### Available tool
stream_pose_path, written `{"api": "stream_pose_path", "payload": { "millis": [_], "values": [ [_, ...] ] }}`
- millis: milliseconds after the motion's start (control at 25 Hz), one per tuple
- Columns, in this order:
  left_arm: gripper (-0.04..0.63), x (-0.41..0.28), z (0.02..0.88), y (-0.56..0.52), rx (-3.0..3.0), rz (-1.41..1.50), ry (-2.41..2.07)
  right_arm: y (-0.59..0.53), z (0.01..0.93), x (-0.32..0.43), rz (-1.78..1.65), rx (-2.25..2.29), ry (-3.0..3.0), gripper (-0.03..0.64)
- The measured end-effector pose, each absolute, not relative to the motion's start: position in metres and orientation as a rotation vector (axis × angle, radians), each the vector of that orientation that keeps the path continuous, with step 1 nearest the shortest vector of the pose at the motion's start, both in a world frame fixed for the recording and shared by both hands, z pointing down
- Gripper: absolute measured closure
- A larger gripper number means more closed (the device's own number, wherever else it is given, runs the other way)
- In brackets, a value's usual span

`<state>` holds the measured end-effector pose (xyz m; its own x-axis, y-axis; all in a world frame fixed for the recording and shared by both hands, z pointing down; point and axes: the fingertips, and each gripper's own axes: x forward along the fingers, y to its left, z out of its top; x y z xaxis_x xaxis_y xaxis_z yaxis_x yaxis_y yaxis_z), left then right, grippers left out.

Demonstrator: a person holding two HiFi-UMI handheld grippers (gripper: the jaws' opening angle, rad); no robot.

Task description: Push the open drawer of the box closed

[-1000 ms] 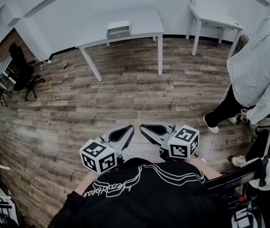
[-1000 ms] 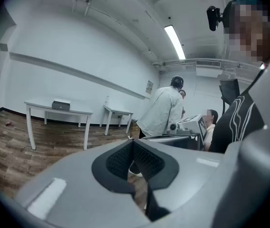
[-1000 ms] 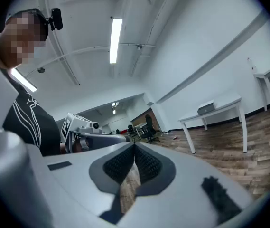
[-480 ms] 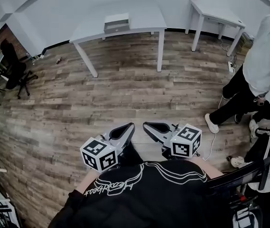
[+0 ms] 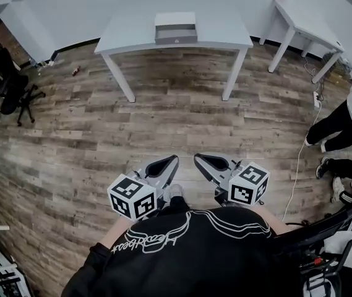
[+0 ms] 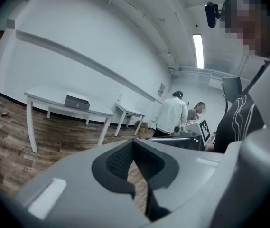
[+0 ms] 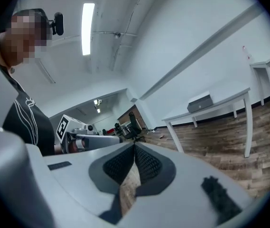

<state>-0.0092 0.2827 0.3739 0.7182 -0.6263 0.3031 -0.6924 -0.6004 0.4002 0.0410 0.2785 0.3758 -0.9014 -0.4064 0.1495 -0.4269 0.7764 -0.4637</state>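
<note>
Both pinched together, left claw [image 5: 172, 160], right claw [image 5: 199, 159]

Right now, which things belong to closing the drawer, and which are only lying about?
For the job: box on the white table; left gripper; right gripper, both shut, empty.
Lying about: second table; office chair; floor cable.

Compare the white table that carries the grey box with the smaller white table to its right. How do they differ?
Size: the large table has a wide, long top; the small table has a narrower one.
Load: the large table carries the grey box; the small table has no such box.
Place: the large table stands straight ahead of the person; the small table stands off to the right.
Both are white, have straight legs and stand near the wall.
</note>
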Motion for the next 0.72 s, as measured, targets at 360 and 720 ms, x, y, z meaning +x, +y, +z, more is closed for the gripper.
{"api": "stream_pose_path", "payload": {
  "millis": [360,720],
  "values": [
    [0.588,-0.115,0.367,0.131,2.428,0.168,-1.013,0.121,0.353,-0.052,0.693,0.757,-2.938,0.607],
    [0.588,-0.122,0.393,0.044,2.402,0.185,-0.958,0.043,0.39,-0.06,0.745,0.821,-2.878,0.607]
  ]
}}
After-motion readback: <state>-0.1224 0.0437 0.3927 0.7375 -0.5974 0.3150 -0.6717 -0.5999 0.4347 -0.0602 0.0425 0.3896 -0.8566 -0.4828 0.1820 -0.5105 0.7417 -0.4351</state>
